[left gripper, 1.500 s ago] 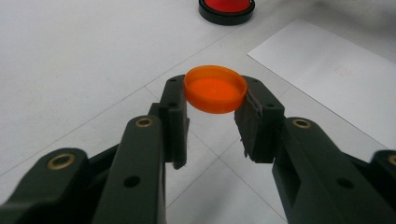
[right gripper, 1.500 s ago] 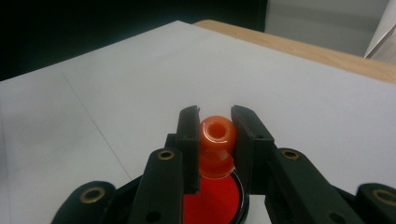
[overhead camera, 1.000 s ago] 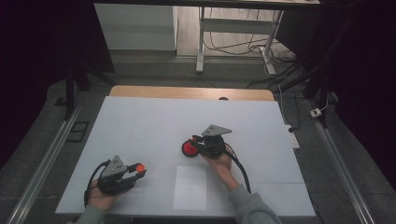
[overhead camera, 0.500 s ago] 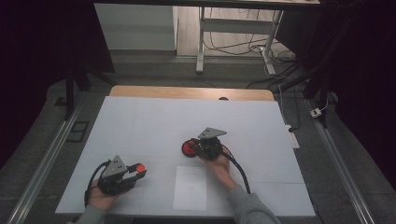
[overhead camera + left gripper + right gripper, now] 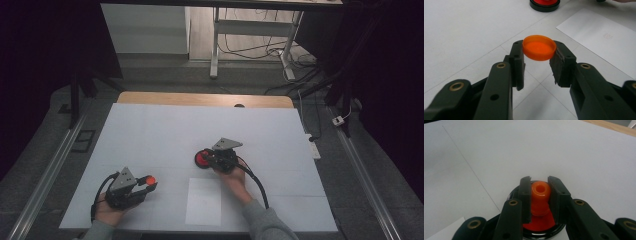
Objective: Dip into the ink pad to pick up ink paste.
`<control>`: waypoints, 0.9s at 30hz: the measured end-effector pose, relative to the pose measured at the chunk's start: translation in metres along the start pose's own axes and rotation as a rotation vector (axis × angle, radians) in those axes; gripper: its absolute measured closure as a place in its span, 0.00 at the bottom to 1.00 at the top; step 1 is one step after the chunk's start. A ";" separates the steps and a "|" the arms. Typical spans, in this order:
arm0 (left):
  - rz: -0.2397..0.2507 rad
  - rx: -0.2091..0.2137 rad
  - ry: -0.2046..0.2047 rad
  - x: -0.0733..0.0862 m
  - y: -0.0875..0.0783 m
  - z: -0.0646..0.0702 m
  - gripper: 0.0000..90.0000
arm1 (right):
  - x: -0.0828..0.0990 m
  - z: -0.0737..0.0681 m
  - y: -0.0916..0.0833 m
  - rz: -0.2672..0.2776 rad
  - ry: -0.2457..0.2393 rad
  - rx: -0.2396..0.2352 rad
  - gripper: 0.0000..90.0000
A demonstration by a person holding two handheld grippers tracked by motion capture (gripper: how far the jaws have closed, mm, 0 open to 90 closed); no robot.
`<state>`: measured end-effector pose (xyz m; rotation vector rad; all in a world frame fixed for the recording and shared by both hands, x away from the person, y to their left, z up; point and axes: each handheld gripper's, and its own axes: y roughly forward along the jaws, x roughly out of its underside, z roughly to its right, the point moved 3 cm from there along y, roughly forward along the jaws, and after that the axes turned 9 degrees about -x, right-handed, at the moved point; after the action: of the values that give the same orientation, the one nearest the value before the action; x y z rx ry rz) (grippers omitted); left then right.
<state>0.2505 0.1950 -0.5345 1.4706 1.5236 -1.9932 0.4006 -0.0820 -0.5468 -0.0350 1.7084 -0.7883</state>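
left hand-held gripper (image 5: 537, 62): we see it clamped on the rim of an orange cap (image 5: 539, 47), held just above the tabletop (image 5: 150, 130), near-left area
right hand-held gripper (image 5: 539, 195): we see it closed narrow around the orange nozzle (image 5: 539, 192) of a red-and-black round base (image 5: 202, 159) sitting mid-tabletop
white paper sheet (image 5: 204, 201): we note it flat near the front edge, between both hands
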 end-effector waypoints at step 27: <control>0.002 0.001 0.001 0.000 0.000 -0.001 0.72 | 0.001 0.000 -0.001 0.007 0.001 -0.001 0.81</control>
<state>0.2506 0.1956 -0.5343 1.4728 1.5213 -1.9934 0.4001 -0.0831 -0.5476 -0.0291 1.7089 -0.7828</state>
